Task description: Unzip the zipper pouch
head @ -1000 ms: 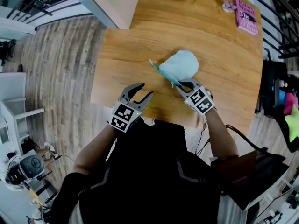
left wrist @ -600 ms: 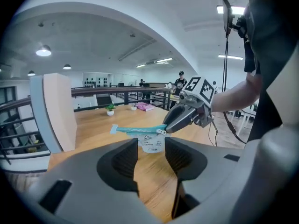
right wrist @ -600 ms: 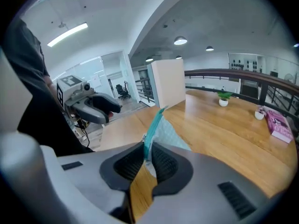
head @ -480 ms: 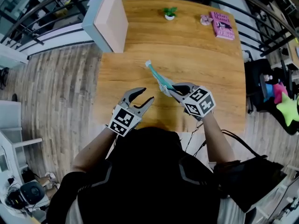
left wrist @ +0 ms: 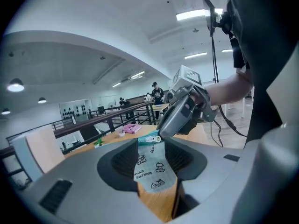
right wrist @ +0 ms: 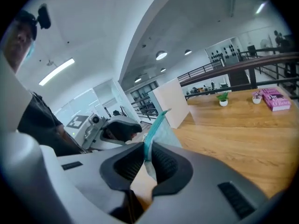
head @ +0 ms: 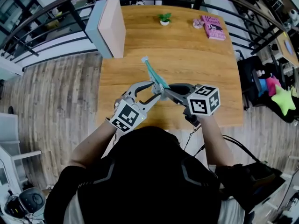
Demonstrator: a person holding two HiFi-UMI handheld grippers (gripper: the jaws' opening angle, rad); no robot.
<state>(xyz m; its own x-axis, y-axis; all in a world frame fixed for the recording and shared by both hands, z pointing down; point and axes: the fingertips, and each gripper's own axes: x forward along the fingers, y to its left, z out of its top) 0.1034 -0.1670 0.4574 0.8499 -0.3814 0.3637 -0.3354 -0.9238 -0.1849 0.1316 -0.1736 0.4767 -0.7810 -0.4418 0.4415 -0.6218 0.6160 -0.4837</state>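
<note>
Teal-zipped flat fabric pouch [head: 152, 73]; ribbed right gripper [head: 164, 88] pinches it.

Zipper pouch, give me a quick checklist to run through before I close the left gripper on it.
1. Right gripper shut on the zipper pouch edge: ok.
2. Pouch lifted off the table: ok, it seems to hang in the air from that grip.
3. Pouch between the open jaws of the left gripper: ok, the fabric stands in the gap.
4. Left gripper's pads pressing the fabric: not ok, space shows on both sides.
5. Zipper pull in sight: ok, it lies on the top edge beside the right gripper's tip.
6. How far the zipper is already open: cannot tell.
</note>
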